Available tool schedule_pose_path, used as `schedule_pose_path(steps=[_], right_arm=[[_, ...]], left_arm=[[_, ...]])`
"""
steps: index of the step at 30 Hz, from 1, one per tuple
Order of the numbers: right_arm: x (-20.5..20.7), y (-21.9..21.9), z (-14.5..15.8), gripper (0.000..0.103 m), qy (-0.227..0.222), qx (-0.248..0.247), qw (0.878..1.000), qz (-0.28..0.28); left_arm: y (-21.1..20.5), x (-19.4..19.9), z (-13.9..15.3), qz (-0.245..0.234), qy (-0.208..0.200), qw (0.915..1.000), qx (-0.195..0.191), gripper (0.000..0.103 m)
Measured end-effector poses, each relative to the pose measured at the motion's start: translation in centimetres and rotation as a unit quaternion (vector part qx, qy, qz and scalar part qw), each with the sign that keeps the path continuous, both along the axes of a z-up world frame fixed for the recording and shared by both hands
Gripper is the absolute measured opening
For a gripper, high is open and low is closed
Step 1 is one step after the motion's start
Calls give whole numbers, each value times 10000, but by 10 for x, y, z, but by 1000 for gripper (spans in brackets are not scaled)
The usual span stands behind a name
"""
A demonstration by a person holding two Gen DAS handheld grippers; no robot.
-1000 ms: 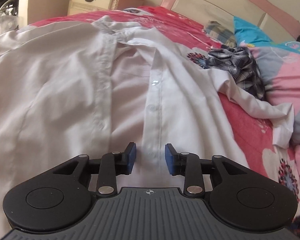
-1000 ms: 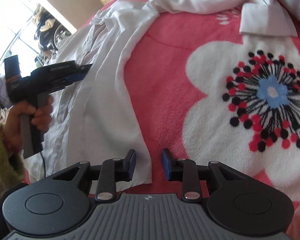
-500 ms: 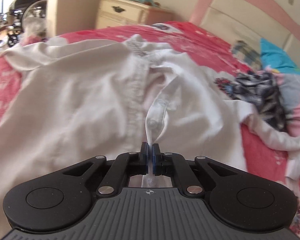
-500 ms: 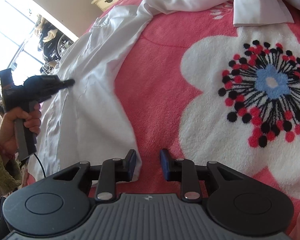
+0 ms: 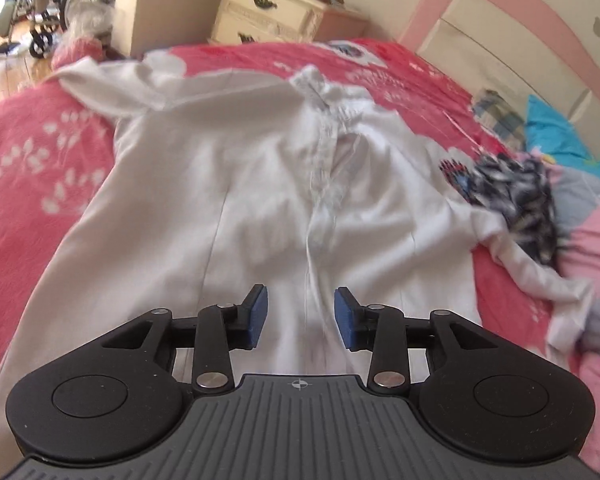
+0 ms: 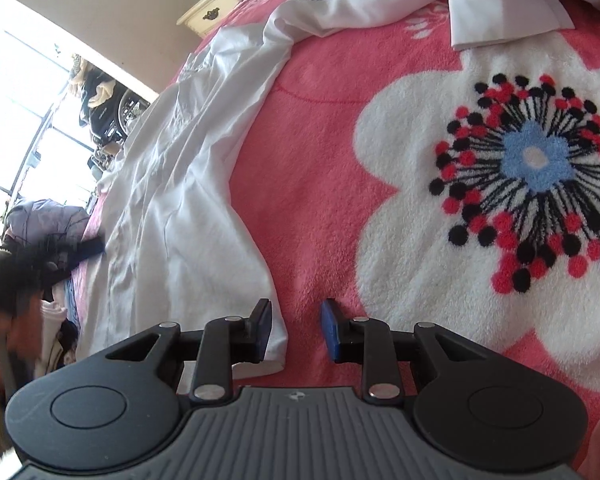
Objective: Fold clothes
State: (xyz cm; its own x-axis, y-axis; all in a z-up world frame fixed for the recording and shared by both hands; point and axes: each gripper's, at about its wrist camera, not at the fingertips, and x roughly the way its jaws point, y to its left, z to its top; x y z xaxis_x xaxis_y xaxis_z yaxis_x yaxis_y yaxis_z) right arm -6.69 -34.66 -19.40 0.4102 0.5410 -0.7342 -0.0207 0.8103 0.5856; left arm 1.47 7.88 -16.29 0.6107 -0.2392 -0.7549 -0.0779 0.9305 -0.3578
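Now the white button-up cotton shirt [image 5: 260, 208] lies spread on the pink fleece blanket with big white flowers [image 6: 340, 168], its collar toward the far edge of the bed. The left gripper [image 5: 300, 314] has just been opening; its jaws stand apart above the button strip, gripping nothing. The right gripper [image 6: 295, 330] has its jaws apart over the shirt's near hem corner, with only the left pad [image 6: 263, 328] over cloth.

The white shirt [image 5: 260, 208] is thin, smooth woven cloth with soft creases, lying on a fleecy, matt pink blanket [image 6: 332, 160] whose pile looks fuzzy around the flower print. Both the left gripper [image 5: 300, 312] and the right gripper [image 6: 295, 328] are matt black plastic with shiny metal rivets, ribbed grey housings and finely textured blue pads. The nightstand [image 5: 272, 12] looks like cream-painted wood with dark metal handles.
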Motion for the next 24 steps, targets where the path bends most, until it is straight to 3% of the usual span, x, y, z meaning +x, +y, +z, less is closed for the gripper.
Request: schedule_pose_path(steps=[5, 8, 12, 14, 15, 16, 18, 24], right_arm=[[3, 11, 15, 34, -31, -278, 9996, 45], [5, 18, 22, 34, -26, -465, 9989, 101], [9, 30, 26, 34, -36, -748, 9970, 178], [11, 41, 23, 34, 71, -943, 9951, 291], [12, 48, 20, 33, 122, -1086, 9933, 382], [12, 56, 18, 30, 134, -1262, 9905, 522], [11, 72, 18, 2, 130, -1737, 9816, 778], [1, 67, 47, 2, -120, -2118, 9770, 207]], left_arm=[[-30, -63, -17, -1032, 426, 9938, -8, 37], [-53, -81, -36, -1355, 480, 9890, 350, 37], [-59, -84, -42, -1303, 291, 9903, 394, 36], [-58, -84, -41, -1247, 177, 9914, 343, 31], [-55, -88, -40, -1242, 146, 9916, 321, 22], [-53, -90, -40, -1235, 122, 9919, 278, 14], [-46, -92, -39, -1137, 71, 9934, 127, 3], [-16, -104, -18, -738, -357, 9959, -391, 0]])
